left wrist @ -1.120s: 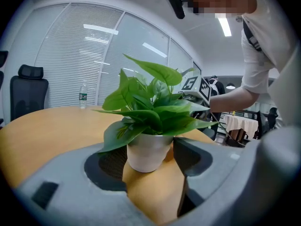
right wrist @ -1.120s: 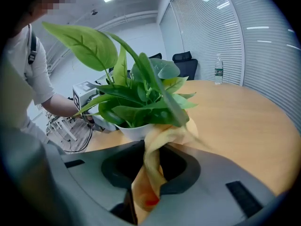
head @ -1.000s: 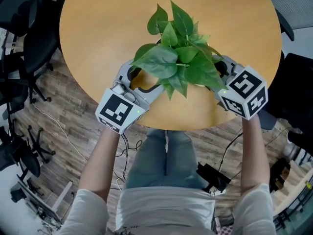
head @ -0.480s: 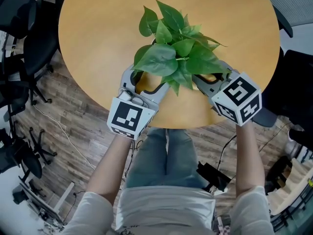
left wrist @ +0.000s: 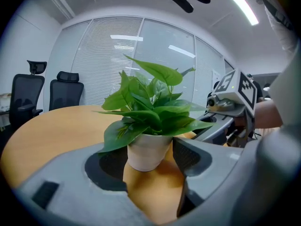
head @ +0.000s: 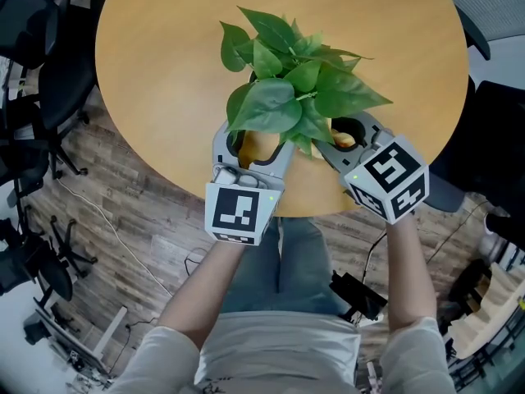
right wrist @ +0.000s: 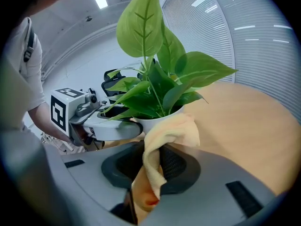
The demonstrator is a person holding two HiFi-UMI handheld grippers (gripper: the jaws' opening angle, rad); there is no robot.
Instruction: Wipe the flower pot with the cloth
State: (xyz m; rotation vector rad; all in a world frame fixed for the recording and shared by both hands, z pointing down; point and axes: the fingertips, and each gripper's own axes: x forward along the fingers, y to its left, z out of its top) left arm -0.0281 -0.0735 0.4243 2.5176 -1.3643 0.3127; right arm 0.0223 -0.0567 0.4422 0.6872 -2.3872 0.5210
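Near the table's (head: 164,72) front edge, your left gripper (head: 256,148) clamped the flower pot (left wrist: 146,154). Your right gripper (right wrist: 153,166), pinching the cloth (right wrist: 171,128), touched its side. Pushing hard could have tipped it off.

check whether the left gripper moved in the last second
Yes. The left gripper pivoted on the flower pot it grips: its back end swung right along the table's near edge.

Bright, even light from ceiling strips (left wrist: 243,7). Head view sharp; mild sheen on tabletop (head: 164,64). Gripper views fisheye, dark corners, edges smeared. Soft shadow under pot (left wrist: 146,153). Cloth (right wrist: 164,135) close to lens, slightly soft.
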